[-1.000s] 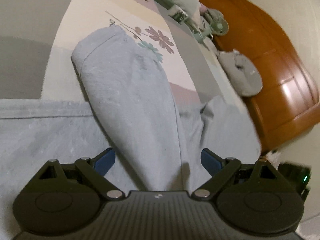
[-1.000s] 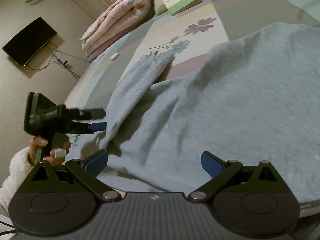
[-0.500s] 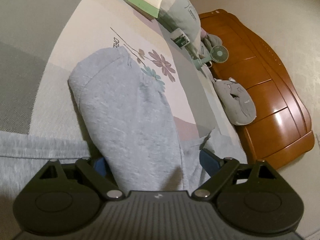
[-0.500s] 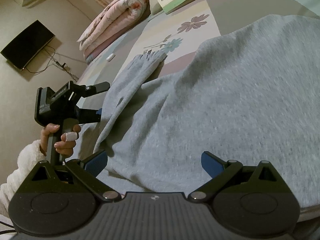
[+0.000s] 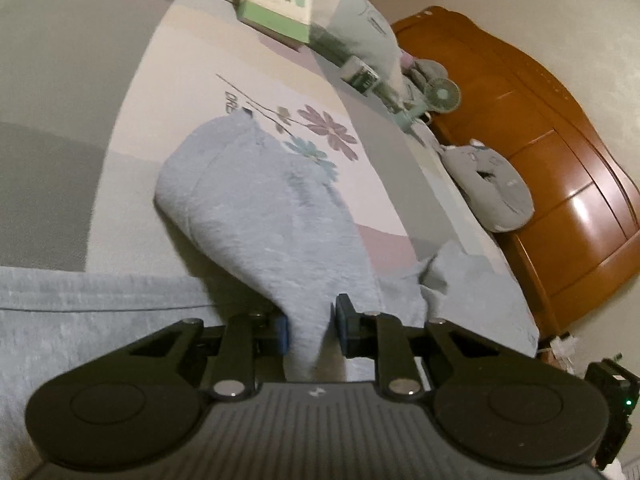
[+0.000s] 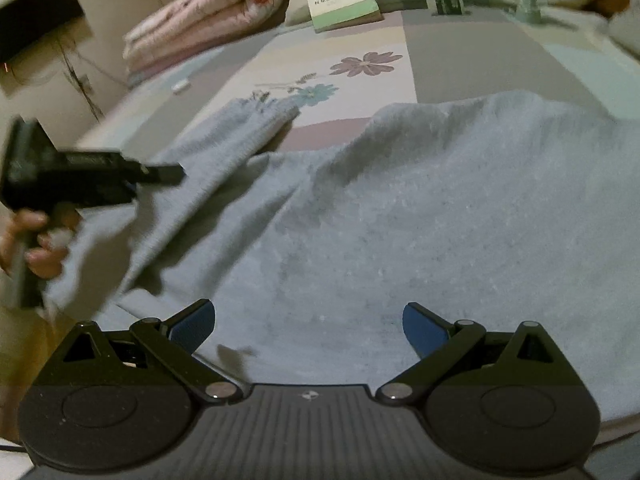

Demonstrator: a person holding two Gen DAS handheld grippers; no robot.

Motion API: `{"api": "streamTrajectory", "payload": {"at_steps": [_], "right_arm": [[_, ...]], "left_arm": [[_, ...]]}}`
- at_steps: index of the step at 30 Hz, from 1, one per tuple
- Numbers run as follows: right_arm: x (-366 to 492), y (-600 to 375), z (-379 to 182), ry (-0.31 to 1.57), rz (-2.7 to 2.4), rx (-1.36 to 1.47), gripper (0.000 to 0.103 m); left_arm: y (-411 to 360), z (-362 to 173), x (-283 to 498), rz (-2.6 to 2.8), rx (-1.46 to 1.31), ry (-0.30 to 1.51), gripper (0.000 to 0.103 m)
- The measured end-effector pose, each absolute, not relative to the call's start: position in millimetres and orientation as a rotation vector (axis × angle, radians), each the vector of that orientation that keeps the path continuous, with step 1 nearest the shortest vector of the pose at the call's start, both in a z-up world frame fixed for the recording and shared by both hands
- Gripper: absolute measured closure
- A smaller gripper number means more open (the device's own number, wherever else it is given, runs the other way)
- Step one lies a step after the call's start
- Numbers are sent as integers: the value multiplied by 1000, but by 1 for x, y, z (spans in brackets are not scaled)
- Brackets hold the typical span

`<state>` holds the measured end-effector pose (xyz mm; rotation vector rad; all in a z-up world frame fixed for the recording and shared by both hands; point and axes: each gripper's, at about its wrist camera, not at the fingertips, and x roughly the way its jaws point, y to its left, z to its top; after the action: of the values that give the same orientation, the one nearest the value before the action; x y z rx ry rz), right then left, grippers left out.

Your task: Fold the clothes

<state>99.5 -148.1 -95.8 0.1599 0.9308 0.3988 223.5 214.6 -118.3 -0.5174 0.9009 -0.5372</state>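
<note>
Grey sweatshirt [image 6: 400, 208] lies spread on the bed [image 5: 224, 60]; the left gripper [image 5: 308, 322] has its jaws clamped on the sleeve [image 5: 260, 208]. Right gripper [image 6: 308, 320] hovers with jaws apart. Carry the sleeve low across the body, keeping it taut.

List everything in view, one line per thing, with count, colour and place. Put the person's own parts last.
sweater: one, light blue-grey, spread over the near bed
sleeve: one, same blue-grey, stretched toward the flower print, its near end pinched
bed cover: one, grey, cream and pink blocks with flowers
book: one, white and green, far end of bed
quilt: one, pink, folded, far left corner of bed
fan: one, mint green, by the headboard
headboard: one, brown wood, right of bed
plush toy: one, grey, against the headboard
left gripper: black with blue fingers, shut on sleeve
right gripper: black with blue fingers, open above sweater
hand: one, holding the left gripper's handle
</note>
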Motion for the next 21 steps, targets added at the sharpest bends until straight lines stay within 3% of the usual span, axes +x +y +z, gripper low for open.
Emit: {"api": "streamTrajectory", "payload": {"at_steps": [6, 11, 21], "right_arm": [[96, -141, -95, 939, 393, 97, 1], [94, -140, -91, 933, 382, 91, 1], [87, -143, -80, 899, 376, 77, 1]], "left_arm": [[214, -114, 222, -544, -511, 890, 83], [213, -111, 220, -550, -506, 879, 93], [224, -61, 163, -541, -344, 711, 95]]}}
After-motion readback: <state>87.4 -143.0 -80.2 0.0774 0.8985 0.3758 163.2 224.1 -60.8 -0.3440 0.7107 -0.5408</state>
